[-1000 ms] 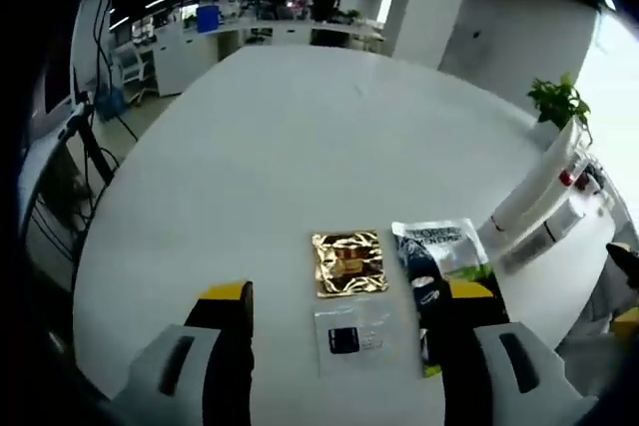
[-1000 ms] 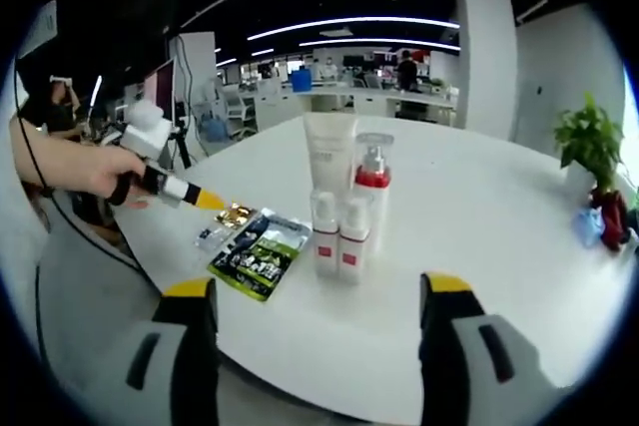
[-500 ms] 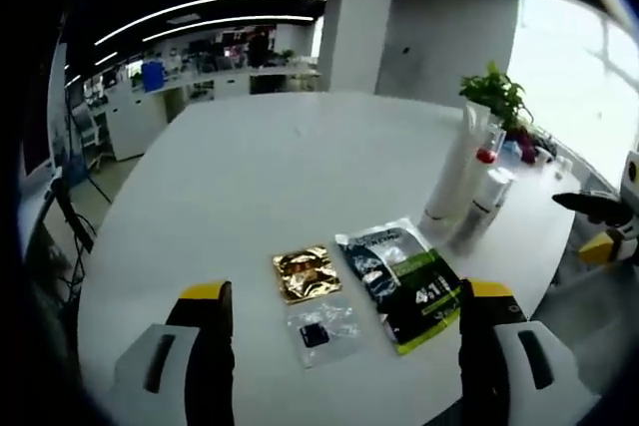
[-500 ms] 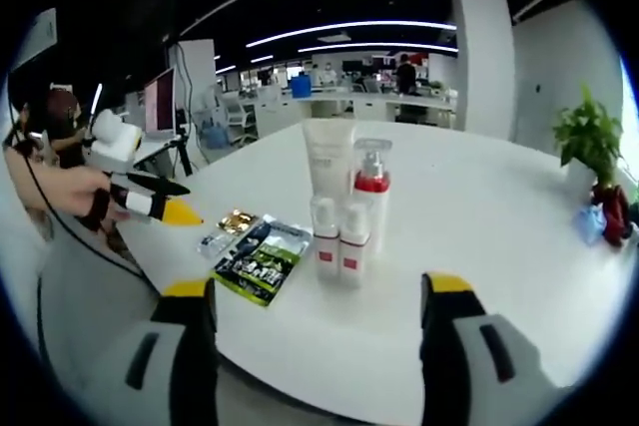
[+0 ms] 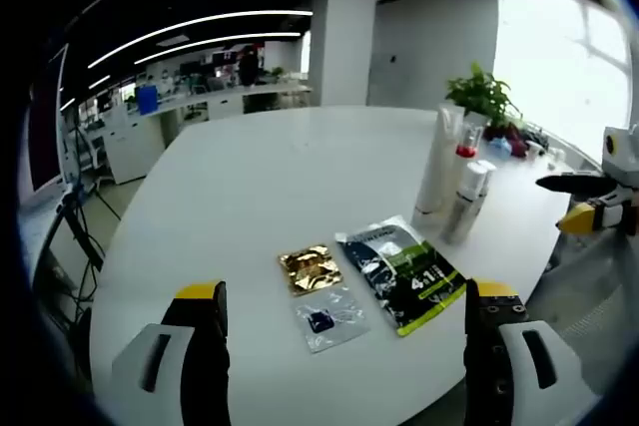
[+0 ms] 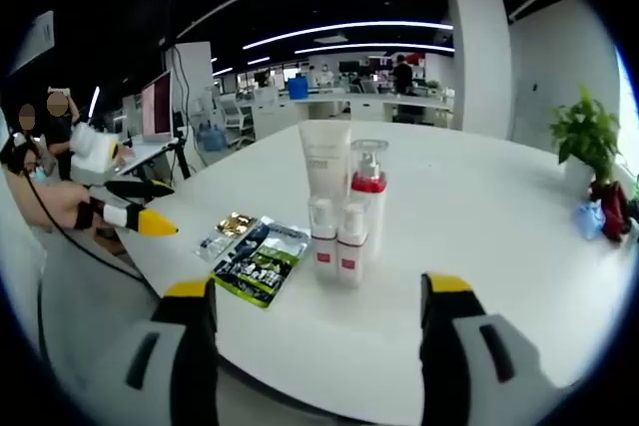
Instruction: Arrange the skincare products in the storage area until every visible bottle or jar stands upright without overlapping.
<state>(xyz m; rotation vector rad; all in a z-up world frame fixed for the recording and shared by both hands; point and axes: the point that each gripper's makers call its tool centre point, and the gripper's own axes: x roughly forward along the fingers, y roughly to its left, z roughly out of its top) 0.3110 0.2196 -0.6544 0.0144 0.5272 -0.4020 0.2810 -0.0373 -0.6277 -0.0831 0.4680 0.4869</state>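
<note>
Grippers: your left gripper (image 5: 344,321) and right gripper (image 6: 318,316) gape wide, empty, above the white counter (image 6: 479,216); white red-banded bottles (image 6: 339,226) stand upright.

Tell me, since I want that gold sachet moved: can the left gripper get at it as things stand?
Probably yes. The left gripper is open and faces the gold sachet, which lies flat on the table just ahead. Nothing stands between them; the clear sachet lies nearer, to one side.
</note>
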